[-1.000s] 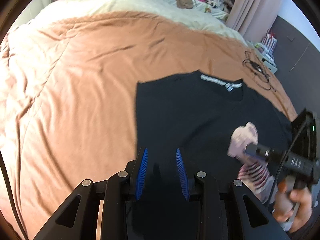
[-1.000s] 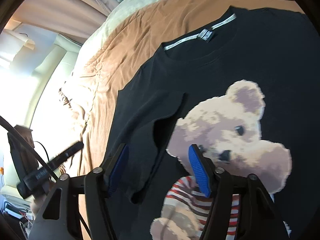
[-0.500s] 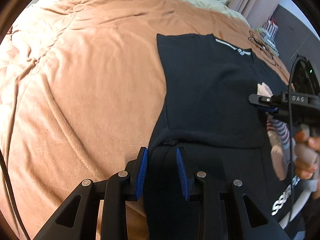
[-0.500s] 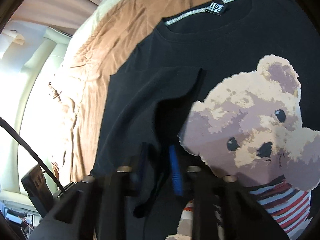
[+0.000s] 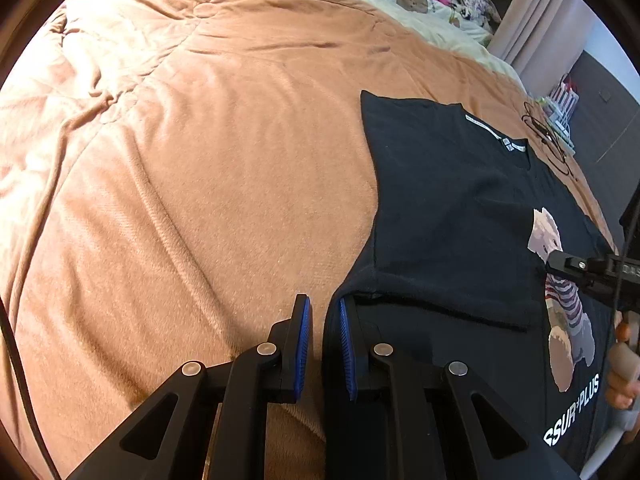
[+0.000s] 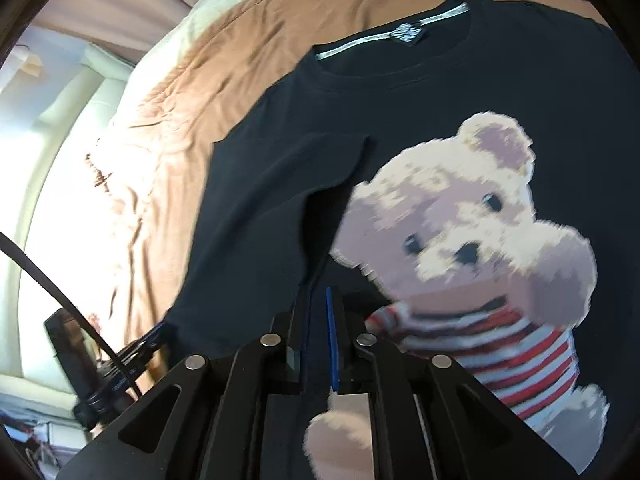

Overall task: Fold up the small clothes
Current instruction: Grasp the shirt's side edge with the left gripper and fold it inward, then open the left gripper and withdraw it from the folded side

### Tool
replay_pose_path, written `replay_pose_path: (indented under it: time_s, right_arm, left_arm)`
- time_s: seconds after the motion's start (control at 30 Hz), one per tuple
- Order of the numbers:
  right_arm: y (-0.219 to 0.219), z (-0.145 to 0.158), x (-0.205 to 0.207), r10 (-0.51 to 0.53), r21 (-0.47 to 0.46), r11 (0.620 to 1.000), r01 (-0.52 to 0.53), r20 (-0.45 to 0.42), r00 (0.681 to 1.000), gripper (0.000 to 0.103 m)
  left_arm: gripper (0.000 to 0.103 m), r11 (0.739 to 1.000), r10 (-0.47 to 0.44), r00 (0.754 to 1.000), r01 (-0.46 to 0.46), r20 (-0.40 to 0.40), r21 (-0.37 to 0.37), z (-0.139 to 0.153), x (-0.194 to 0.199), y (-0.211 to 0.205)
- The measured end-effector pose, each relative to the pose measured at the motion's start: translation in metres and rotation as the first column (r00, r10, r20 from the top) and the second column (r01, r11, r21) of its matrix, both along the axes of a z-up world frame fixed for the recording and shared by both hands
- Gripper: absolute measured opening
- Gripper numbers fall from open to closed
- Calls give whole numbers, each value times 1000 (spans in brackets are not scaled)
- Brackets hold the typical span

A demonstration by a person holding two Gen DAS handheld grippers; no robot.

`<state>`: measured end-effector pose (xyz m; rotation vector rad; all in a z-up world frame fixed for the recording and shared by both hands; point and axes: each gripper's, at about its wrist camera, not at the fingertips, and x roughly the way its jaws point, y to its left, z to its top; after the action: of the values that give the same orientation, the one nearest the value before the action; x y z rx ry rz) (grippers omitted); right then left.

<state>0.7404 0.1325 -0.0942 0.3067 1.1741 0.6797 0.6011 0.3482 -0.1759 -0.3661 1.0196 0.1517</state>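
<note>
On the bed's brown blanket [image 5: 224, 184], a black bear-print T-shirt [image 5: 448, 216] lies flat, collar toward the far end and hem toward the person, its long axis running away from both cameras. One sleeve is already folded across the chest. At the shirt's outer side edge, the left gripper [image 5: 323, 344] has just been closing; its fingers stand narrowly apart with the dark hem edge between them, and whether the pads pinch it cannot be told. The right gripper [image 6: 318, 340], nearer the bear print, has just been opening slightly after a squeeze, with black cloth in its slim gap. Compared with a second ago, the left gripper has shifted from over the shirt's body to this edge, lower and closer to the fabric.
</note>
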Motion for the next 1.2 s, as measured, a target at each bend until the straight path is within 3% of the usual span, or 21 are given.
replay_pose_path:
  time_s: [0.03,0.07,0.3,0.37,0.47,0.5,0.53,0.67,0.83,0.93,1.03,1.1,1.17,1.2]
  right_arm:
    - [2,0,-4,7,15,1000,-7,-4,1000,46]
    - [5,0,-9,6,31,1000,-6,-2,1000,62]
    - [20,-18,-21,19,93,996,-14,-58,998,58]
    - [22,-29,-18,29,110,994,-17,-101,994,43]
    - [26,-37,-16,-6,76,997,14,-115,993,38]
    - [27,-37,-15,-19,62,998,26,-111,994,28]
    - [28,-38,-13,-31,41,998,36,-113,993,11]
    - [35,-33,-25,-34,14,999,36,-89,995,5]
    - [46,-34,-36,-26,-17,1000,25,-97,995,4]
    - [48,-28,-35,-20,-38,999,15,-124,992,5]
    - [43,-14,-38,-10,-53,999,5,-95,995,5]
    - [33,-4,-41,-11,-42,999,7,-77,997,12]
    - [17,5,-45,-29,-27,999,27,-59,998,38]
    - [7,7,-50,-38,-24,999,37,-46,998,42]
  left_arm:
    - [16,1000,2,1000,-2,1,-4,0,0,0]
    - [16,1000,3,1000,-3,3,-8,0,-1,1]
    - [16,1000,-3,1000,3,12,-18,-1,-2,2]
    - [16,1000,-6,1000,7,16,-22,-1,-2,2]
    - [16,1000,-18,1000,19,21,-20,-1,-2,1]
    - [16,1000,-20,1000,21,23,-19,-1,-2,1]
    - [16,1000,-20,999,21,25,-18,-1,-1,1]
    - [16,999,2,999,0,38,-45,-2,-2,5]
    - [15,996,44,999,-42,31,-81,-2,-8,11]
    - [15,996,50,999,-49,21,-69,4,-14,9]
    - [15,997,46,999,-45,24,-59,15,-22,6]
    - [15,997,49,998,-47,32,-60,23,-27,3]
    - [15,998,42,998,-40,43,-54,34,-32,-3]
    - [15,998,34,998,-32,46,-50,39,-34,-7]
